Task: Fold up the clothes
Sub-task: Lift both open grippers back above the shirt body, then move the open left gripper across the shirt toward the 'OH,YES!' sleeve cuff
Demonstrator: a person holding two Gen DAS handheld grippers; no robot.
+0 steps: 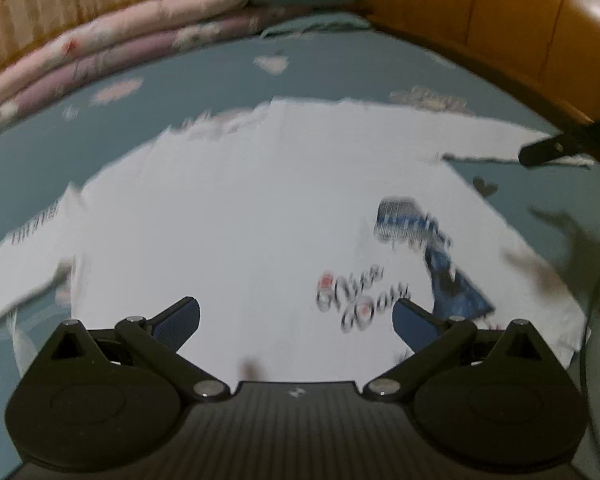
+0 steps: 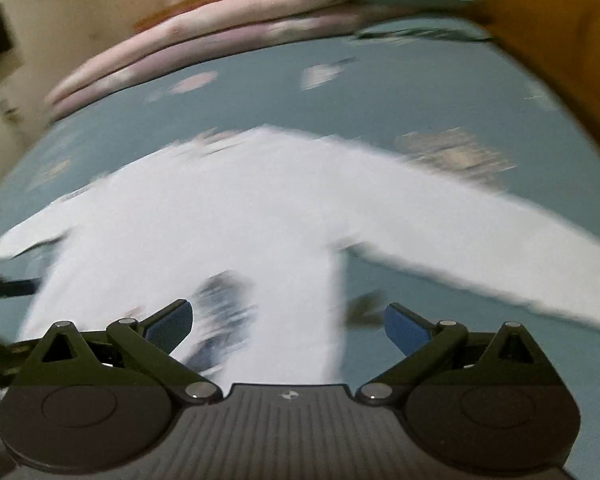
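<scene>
Shirt (image 1: 228, 208): white, long-sleeved, spread flat on a blue sheet (image 1: 340, 76), filling the centre of both views. A blue-and-black print (image 1: 432, 256) sits at the lower right of the left wrist view. One sleeve (image 2: 480, 236) runs out toward the right edge of the right wrist view. Both pictures are blurred, so fine creases cannot be judged.

Left gripper (image 1: 296, 320): jaws spread wide, nothing between them, hanging above the shirt body at lower centre. Right gripper (image 2: 288, 320): likewise spread and empty, above the shirt's side edge at lower centre.

Folded quilts (image 1: 112, 52) lie at the upper left, a wooden headboard (image 1: 500, 20) at the upper right.

Assessment: no fold appears made; the step in hand is the approach to a first grasp. The next move likely calls for each gripper to descend and pinch a single layer at an edge or sleeve before carrying it across the body.
</scene>
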